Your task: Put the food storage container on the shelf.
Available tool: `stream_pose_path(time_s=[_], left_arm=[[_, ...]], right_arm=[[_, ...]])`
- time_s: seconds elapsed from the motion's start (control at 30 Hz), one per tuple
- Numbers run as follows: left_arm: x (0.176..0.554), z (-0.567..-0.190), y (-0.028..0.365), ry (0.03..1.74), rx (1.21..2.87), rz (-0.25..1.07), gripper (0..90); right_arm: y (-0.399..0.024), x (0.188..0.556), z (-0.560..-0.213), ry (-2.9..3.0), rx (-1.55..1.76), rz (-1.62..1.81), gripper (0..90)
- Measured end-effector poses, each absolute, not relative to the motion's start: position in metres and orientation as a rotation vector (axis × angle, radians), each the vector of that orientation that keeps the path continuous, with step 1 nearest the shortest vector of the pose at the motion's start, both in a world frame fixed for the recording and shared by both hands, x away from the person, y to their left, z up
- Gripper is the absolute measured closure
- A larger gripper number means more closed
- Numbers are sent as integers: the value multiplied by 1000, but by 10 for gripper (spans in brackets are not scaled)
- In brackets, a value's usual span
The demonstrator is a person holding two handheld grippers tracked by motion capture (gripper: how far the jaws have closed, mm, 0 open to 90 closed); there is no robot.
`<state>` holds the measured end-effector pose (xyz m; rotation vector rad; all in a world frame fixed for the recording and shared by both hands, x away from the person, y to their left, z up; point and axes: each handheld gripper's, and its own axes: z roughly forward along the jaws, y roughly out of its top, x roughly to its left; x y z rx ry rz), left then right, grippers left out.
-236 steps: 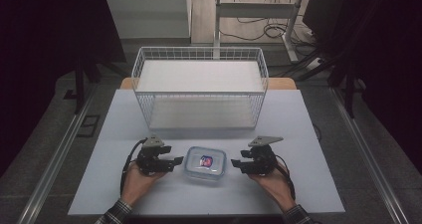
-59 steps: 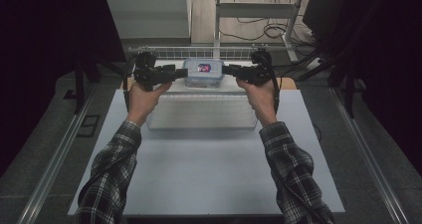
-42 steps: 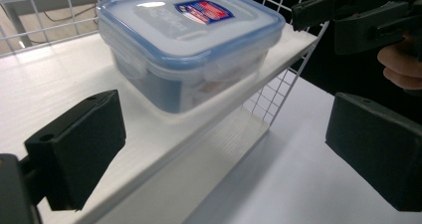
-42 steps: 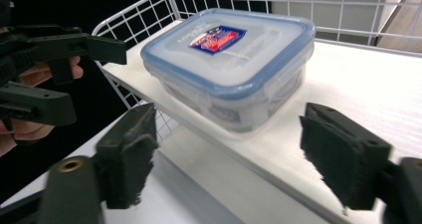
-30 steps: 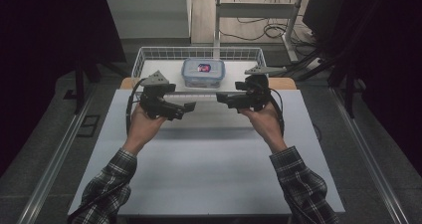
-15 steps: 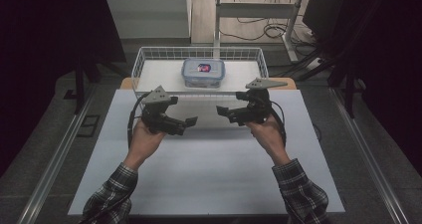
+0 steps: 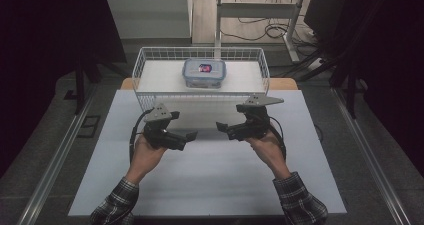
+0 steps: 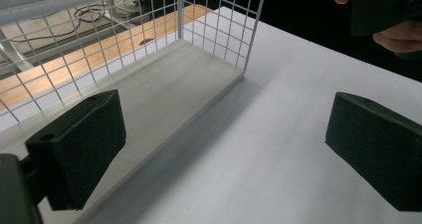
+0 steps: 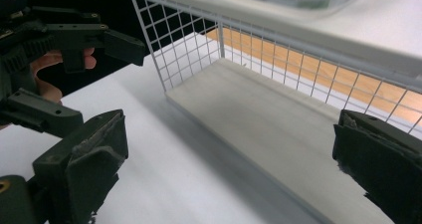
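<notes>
The clear lidded plastic food box [image 7: 204,73] sits on top of the white wire rack [image 7: 150,100] at the table's far side, so the left gripper [image 7: 191,135] and right gripper [image 7: 220,128] hang nearer, both spread wide with nothing between their jaws, the right's having just been opening.

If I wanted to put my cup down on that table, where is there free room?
Most of the white table is bare: the near stretch between the two forearms, and the strips outside the left gripper and right gripper. Inside the wire basket, both sides of the lidded box are free. It is tight between the grippers and the basket's front wall.
</notes>
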<state>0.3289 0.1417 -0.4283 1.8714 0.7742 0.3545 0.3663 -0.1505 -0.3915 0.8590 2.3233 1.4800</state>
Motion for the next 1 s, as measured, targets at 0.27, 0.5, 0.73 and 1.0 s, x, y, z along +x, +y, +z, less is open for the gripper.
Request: stream_pose_path(time_s=[0.27, 0.5, 0.73, 1.0], left_arm=[[325, -438, 152, 800, 1866, 363, 19], [309, -439, 159, 794, 1854, 362, 12], [294, -442, 159, 797, 1864, 404, 10], [284, -452, 157, 821, 1869, 413, 10]], right_arm=[[-156, 360, -406, 2328, 871, 1409, 0], [-166, 348, -413, 2310, 877, 1380, 0], [-170, 337, -413, 2314, 836, 1373, 0], [-169, 326, -418, 2327, 826, 1415, 0]])
